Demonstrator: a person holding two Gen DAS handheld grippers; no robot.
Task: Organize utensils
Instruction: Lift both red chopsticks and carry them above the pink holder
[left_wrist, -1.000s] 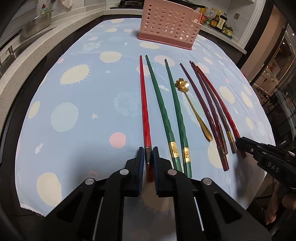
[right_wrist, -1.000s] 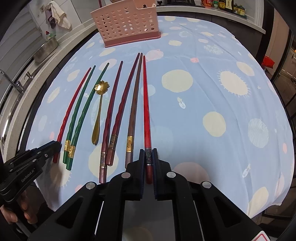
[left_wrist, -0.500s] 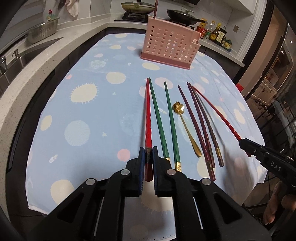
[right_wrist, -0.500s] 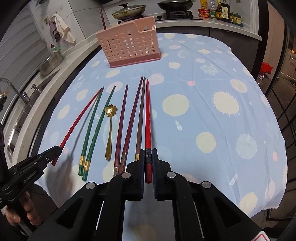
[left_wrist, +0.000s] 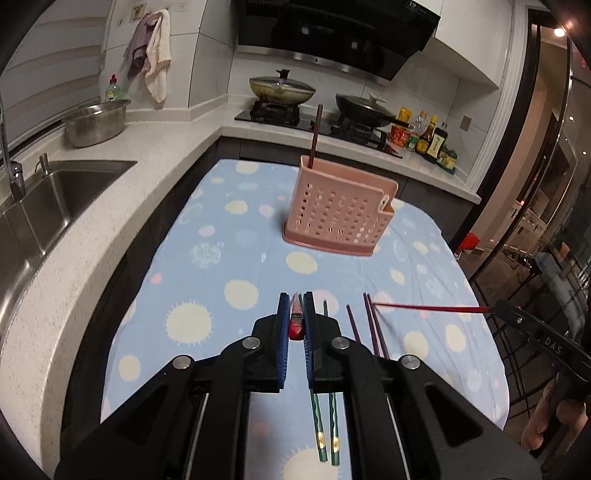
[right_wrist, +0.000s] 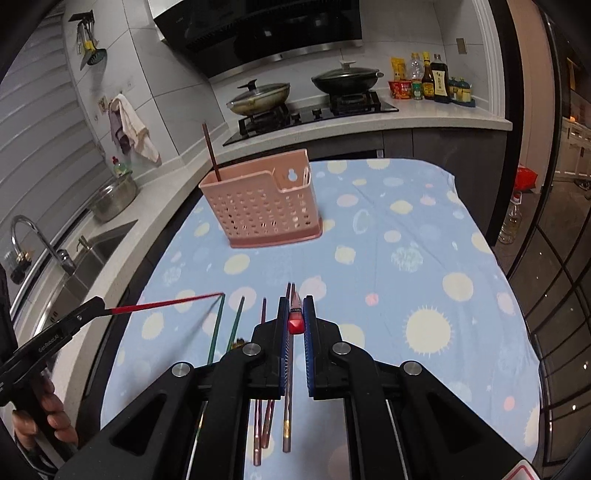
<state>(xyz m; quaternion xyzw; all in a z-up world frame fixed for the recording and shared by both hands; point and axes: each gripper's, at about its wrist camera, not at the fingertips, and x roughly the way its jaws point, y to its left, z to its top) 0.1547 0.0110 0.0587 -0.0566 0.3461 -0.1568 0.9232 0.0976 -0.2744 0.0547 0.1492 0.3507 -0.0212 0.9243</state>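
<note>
My left gripper (left_wrist: 296, 315) is shut on a red chopstick (left_wrist: 296, 325), seen end-on and lifted above the cloth. My right gripper (right_wrist: 294, 314) is shut on another red chopstick (right_wrist: 295, 322), also lifted; its shaft shows in the left wrist view (left_wrist: 424, 307). The left-held chopstick's shaft shows in the right wrist view (right_wrist: 166, 304). A pink perforated utensil holder (left_wrist: 341, 214) stands at the far end of the table with one dark chopstick (left_wrist: 314, 134) upright in it. Two green chopsticks (left_wrist: 325, 435) and dark red and brown chopsticks (right_wrist: 264, 421) lie on the cloth below.
The table carries a blue cloth with pale dots (left_wrist: 236, 266). A steel sink (left_wrist: 40, 206) and a metal bowl (left_wrist: 96, 123) are on the left counter. A stove with two pans (right_wrist: 306, 88) and sauce bottles (right_wrist: 428, 81) stand behind.
Both grippers have lifted their red chopsticks off the cloth and tilted up level, so the views now look across the table toward the holder. The other utensils stayed put.
</note>
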